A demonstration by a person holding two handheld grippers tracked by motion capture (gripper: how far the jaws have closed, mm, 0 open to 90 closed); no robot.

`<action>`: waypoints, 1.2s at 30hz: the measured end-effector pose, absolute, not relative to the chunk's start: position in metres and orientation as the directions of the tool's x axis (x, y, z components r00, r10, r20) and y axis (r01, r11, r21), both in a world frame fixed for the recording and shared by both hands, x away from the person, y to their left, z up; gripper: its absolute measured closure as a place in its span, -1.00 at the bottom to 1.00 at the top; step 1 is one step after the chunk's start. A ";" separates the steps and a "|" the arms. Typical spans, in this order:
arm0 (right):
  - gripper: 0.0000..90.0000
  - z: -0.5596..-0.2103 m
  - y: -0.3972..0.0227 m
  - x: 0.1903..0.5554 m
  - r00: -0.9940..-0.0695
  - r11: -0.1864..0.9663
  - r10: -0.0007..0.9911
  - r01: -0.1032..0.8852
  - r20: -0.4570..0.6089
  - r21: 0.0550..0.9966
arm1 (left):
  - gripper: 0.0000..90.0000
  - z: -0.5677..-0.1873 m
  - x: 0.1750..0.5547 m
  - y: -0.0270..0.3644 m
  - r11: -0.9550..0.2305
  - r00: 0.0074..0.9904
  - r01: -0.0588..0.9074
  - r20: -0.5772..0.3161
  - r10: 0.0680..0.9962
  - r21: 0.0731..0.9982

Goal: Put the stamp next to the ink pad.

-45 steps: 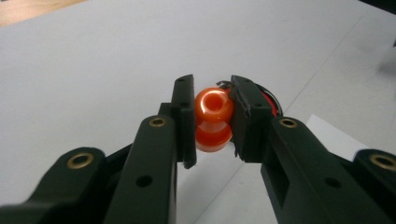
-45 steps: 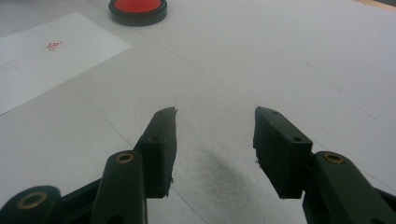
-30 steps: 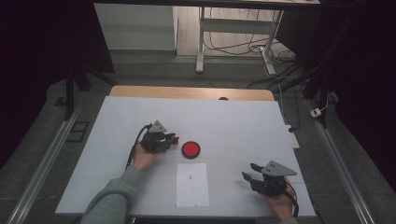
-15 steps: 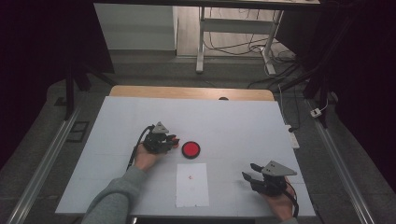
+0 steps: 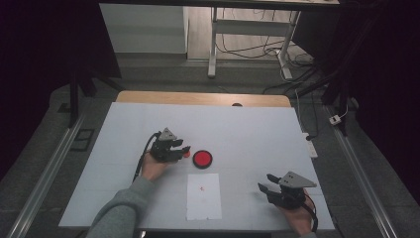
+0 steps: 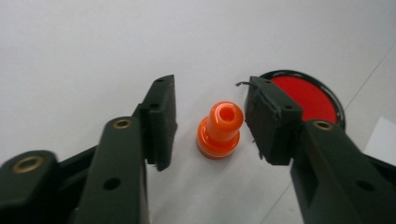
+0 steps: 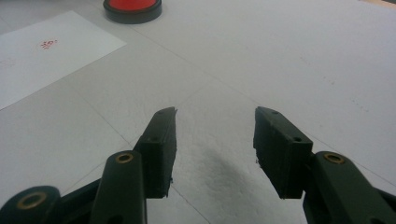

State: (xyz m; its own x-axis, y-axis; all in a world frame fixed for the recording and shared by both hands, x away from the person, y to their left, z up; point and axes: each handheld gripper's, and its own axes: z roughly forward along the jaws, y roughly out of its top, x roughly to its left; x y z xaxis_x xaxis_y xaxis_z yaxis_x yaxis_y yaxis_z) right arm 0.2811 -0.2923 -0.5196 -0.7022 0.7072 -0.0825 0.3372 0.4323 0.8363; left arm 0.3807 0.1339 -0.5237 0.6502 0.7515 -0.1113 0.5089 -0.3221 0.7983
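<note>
A small orange stamp (image 6: 220, 130) stands upright on the white table between the jaws of my left gripper (image 6: 210, 123). The jaws have just been opening, and gaps show on both sides of the stamp, so the pads do not press it. From above, the left gripper (image 5: 184, 150) sits just left of the round red ink pad (image 5: 202, 158), with the stamp (image 5: 186, 154) at its tips. The pad (image 6: 303, 95) lies right behind the right jaw. A white sheet (image 5: 204, 196) with a small red mark lies below the pad. My right gripper (image 5: 264, 186) rests open and holds nothing at the front right.
The white table (image 5: 247, 129) ends in a wooden strip at the far edge. Metal rails run along both sides on the floor. A white power strip (image 5: 310, 144) lies off the table's right edge. In the right gripper view the sheet (image 7: 42, 56) and ink pad (image 7: 132, 6) lie ahead to the left.
My left gripper's jaws have spread apart, and the orange stamp now stands free at its tips. Neither hand has shifted.
</note>
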 end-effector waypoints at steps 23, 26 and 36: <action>-0.05 -0.521 -0.292 0.288 -0.714 0.420 0.698 0.349 -0.052 0.838 | -0.26 -0.495 0.306 0.168 -0.370 0.708 0.465 -0.087 0.701 0.805; -0.06 -0.520 -0.293 0.290 -0.715 0.426 0.697 0.348 -0.058 0.835 | -0.27 -0.496 0.291 0.177 -0.368 0.708 0.460 -0.083 0.701 0.808; -0.09 -0.520 -0.294 0.293 -0.721 0.429 0.690 0.342 -0.060 0.836 | -0.30 -0.506 0.260 0.197 -0.370 0.706 0.461 -0.081 0.703 0.807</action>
State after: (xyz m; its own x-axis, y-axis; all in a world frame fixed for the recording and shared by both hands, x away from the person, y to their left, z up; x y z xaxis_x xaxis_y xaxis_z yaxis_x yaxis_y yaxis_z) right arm 0.2934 -0.2936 -0.5196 -0.7209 0.6905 -0.0597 0.3419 0.4292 0.8360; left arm 0.2597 0.1969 -0.5061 0.7064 0.7031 -0.0811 0.4609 -0.3701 0.8066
